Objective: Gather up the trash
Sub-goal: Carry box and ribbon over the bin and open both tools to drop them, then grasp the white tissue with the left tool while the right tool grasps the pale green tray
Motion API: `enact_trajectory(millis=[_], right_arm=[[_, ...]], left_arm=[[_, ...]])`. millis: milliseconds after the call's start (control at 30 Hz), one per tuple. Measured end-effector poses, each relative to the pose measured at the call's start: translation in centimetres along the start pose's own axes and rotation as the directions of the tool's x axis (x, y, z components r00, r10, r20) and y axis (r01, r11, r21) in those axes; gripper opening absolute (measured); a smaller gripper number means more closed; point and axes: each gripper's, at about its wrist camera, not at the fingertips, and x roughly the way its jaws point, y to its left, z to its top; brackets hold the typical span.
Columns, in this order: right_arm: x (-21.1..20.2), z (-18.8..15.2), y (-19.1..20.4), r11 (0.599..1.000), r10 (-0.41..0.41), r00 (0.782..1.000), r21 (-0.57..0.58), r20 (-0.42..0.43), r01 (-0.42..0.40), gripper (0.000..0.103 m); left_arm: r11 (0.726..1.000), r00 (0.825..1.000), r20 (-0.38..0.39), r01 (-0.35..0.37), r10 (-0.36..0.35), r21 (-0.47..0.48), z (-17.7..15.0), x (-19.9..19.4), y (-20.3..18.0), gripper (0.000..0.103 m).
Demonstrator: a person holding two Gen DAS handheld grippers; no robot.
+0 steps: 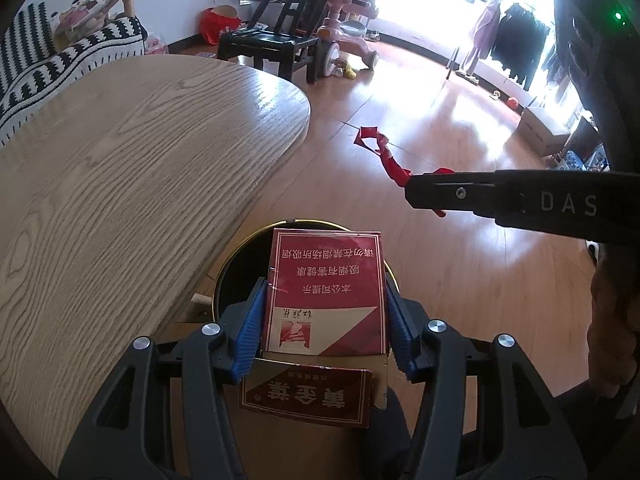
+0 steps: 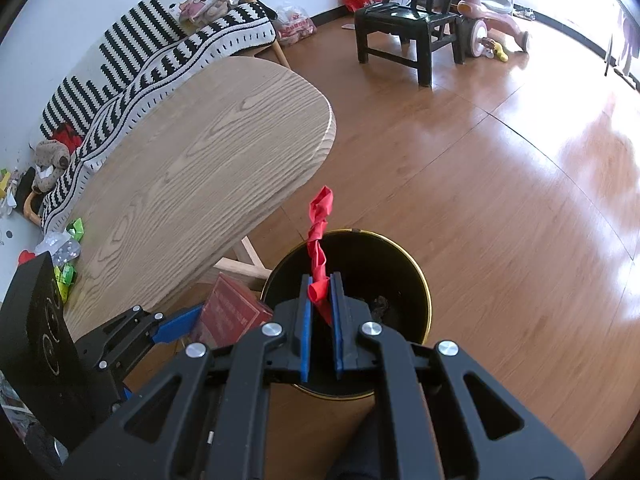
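Over the black, gold-rimmed trash bin [image 2: 416, 276] on the wooden floor [image 2: 500, 200], both grippers hold their loads. At the far left of the right wrist view a striped black-and-white blanket [image 2: 160, 40] covers a sofa, with small scraps and wrappers [image 2: 66, 248] on the surface below it. Next comes the oval wooden table [image 1: 140, 152], its rounded end near the bin.

The left gripper [image 1: 324, 320] is clamped on a red cigarette pack [image 1: 328, 292], its blue pads [image 1: 250, 332] pressed against the pack's two sides. The pack's flip lid [image 1: 308, 398] hangs open at the near end. The pack sits above the left part of the bin's rim [image 1: 304, 222]; in the right wrist view it [image 2: 228, 312] shows just beside the bin's left edge, between table and bin.

To its right, the right gripper [image 2: 320, 292] is closed tight on a twisted red deflated balloon [image 2: 320, 232], which sticks up and out past the fingertips over the bin's opening. In the left wrist view this gripper [image 1: 410, 188] reaches in from the right with the red strip [image 1: 380, 148] pointing left of it.

Far behind stand a black wooden chair [image 2: 408, 20] and, to its right, a pink child's tricycle [image 2: 492, 12].
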Motion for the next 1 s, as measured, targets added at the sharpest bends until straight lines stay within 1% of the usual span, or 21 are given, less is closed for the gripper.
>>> enact_trajectory(millis=[300, 367, 433, 500, 533, 567, 600, 633, 700, 833, 1000], right_arm=[[-0.3, 0.0, 0.0, 1.000, -0.003, 1.000, 0.002, 0.013, 0.003, 0.009], [-0.3, -0.1, -0.1, 1.000, -0.001, 1.000, 0.007, 0.014, 0.001, 0.010], [-0.4, -0.1, -0.3, 1.000, 0.002, 1.000, 0.015, 0.017, -0.002, 0.010], [-0.4, -0.1, -0.4, 1.000, 0.002, 1.000, 0.018, 0.017, -0.002, 0.010], [-0.4, -0.1, -0.5, 1.000, 0.002, 1.000, 0.019, 0.016, -0.002, 0.016], [-0.4, -0.1, -0.5, 1.000, 0.003, 1.000, 0.019, 0.015, -0.003, 0.035], [-0.4, -0.1, -0.5, 1.000, 0.001, 1.000, 0.020, 0.016, -0.001, 0.049], [-0.6, -0.1, -0.5, 1.000, -0.006, 1.000, 0.020, 0.027, 0.005, 0.070], [-1.2, 0.0, -0.3, 1.000, -0.015, 0.998, 0.008, 0.058, 0.014, 0.071], [-1.5, 0.1, 0.1, 1.000, -0.004, 0.997, 0.004, 0.071, 0.004, 0.071], [-2.1, 0.4, 1.0, 1.000, 0.001, 0.996, -0.017, 0.090, 0.000, 0.071]], left_arm=[[1.000, 1.000, -0.006, -0.001, 0.002, 0.007, 0.2, 0.4, -0.1, 0.054], [1.000, 1.000, -0.009, -0.004, 0.004, 0.008, 0.2, 0.4, -0.1, 0.058], [1.000, 1.000, -0.004, -0.008, 0.008, 0.006, 0.2, 0.4, -0.1, 0.071], [1.000, 1.000, 0.007, -0.010, 0.010, 0.008, 0.3, 0.3, -0.2, 0.075], [1.000, 1.000, 0.008, -0.010, 0.010, 0.010, 0.3, 0.3, -0.2, 0.077], [1.000, 1.000, 0.009, -0.010, 0.010, 0.011, 0.4, 0.2, -0.2, 0.078], [1.000, 1.000, 0.012, -0.011, 0.010, 0.011, 0.4, 0.2, -0.2, 0.080], [1.000, 1.000, 0.014, -0.012, 0.012, 0.011, 0.4, 0.1, -0.2, 0.082], [1.000, 1.000, 0.017, -0.013, 0.013, 0.009, 0.5, 0.0, -0.2, 0.083], [1.000, 1.000, 0.024, -0.016, 0.016, 0.002, 0.5, -0.6, 0.1, 0.089], [1.000, 0.999, 0.043, -0.018, 0.018, -0.008, 0.4, -2.2, 0.7, 0.091]])
